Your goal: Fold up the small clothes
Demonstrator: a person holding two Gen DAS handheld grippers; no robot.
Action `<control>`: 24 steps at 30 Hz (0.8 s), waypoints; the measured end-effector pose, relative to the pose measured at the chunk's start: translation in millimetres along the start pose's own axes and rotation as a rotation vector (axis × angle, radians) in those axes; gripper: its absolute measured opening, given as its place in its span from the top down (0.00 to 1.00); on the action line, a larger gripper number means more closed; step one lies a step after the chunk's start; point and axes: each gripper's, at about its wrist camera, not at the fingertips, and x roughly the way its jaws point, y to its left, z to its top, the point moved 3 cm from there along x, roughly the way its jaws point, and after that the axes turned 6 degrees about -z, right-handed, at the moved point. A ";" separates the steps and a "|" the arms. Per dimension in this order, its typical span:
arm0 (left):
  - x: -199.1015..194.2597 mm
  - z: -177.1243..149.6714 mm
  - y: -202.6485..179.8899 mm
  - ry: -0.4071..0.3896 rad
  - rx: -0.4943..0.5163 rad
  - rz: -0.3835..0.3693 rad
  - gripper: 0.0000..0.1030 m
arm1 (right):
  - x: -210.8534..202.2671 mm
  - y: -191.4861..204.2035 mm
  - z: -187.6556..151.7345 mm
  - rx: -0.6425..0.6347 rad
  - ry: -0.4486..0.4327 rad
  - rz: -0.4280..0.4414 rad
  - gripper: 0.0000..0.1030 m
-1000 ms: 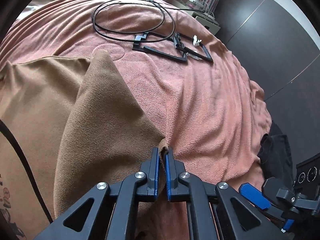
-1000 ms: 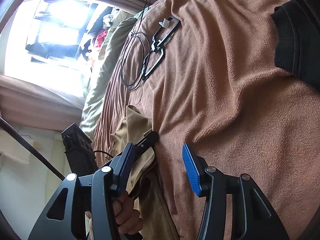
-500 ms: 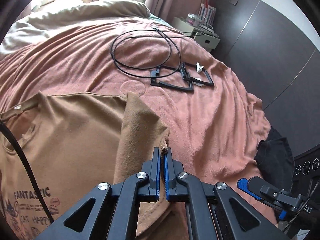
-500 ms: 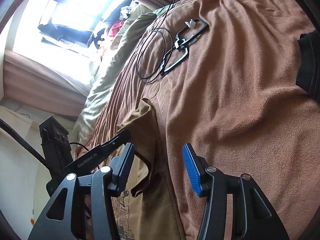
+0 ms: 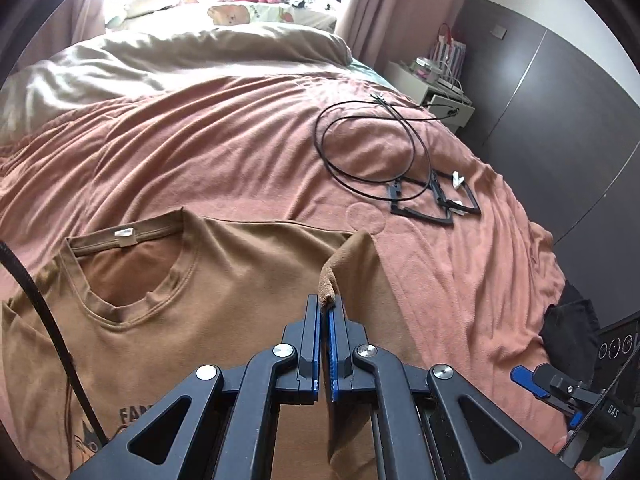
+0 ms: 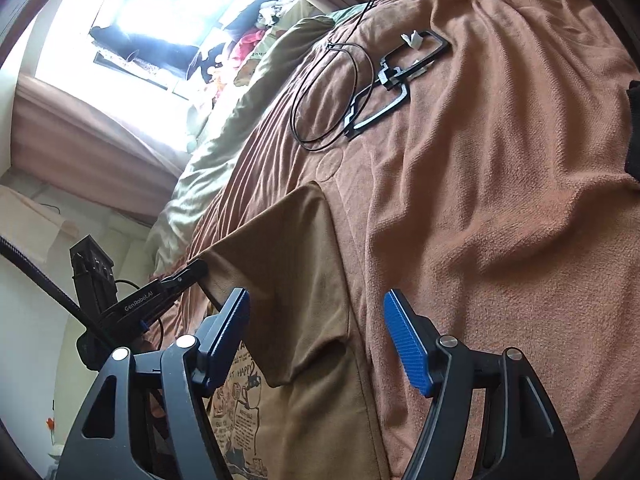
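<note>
A brown T-shirt (image 5: pixel 168 320) with a printed front lies on the pink bedspread (image 5: pixel 240 152). My left gripper (image 5: pixel 325 308) is shut on the edge of its sleeve (image 5: pixel 352 264), lifted and drawn over the shirt body. In the right wrist view that sleeve (image 6: pixel 296 248) stretches taut from the left gripper (image 6: pixel 196 272) across to the shirt's side. My right gripper (image 6: pixel 316 320) hovers above the shirt's side edge; its jaws are opening and nothing is pressed between them. In the left wrist view the right gripper (image 5: pixel 560 392) shows low at the right.
A looped black cable (image 5: pixel 368 148) and black frames (image 5: pixel 436 200) lie on the bedspread beyond the shirt. A dark garment (image 5: pixel 568 328) sits at the bed's right edge. A beige duvet (image 5: pixel 180 56) lies at the bed's head. A nightstand (image 5: pixel 436 88) and dark wardrobe stand right.
My left gripper lifted the sleeve and carried it over the shirt body; collar and print came into view. The right gripper's jaws widened and drew slightly back from the shirt's edge.
</note>
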 end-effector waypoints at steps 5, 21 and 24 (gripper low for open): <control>9.0 -3.8 28.1 0.011 -0.010 0.008 0.97 | 8.9 4.8 -3.4 -0.015 0.008 -0.010 0.34; 52.0 -34.7 97.7 0.082 -0.120 0.017 0.93 | 21.6 13.4 -11.4 -0.052 0.010 -0.085 0.34; 52.5 -33.5 102.2 0.093 -0.133 0.034 0.78 | 21.3 15.8 -12.7 -0.059 0.008 -0.084 0.34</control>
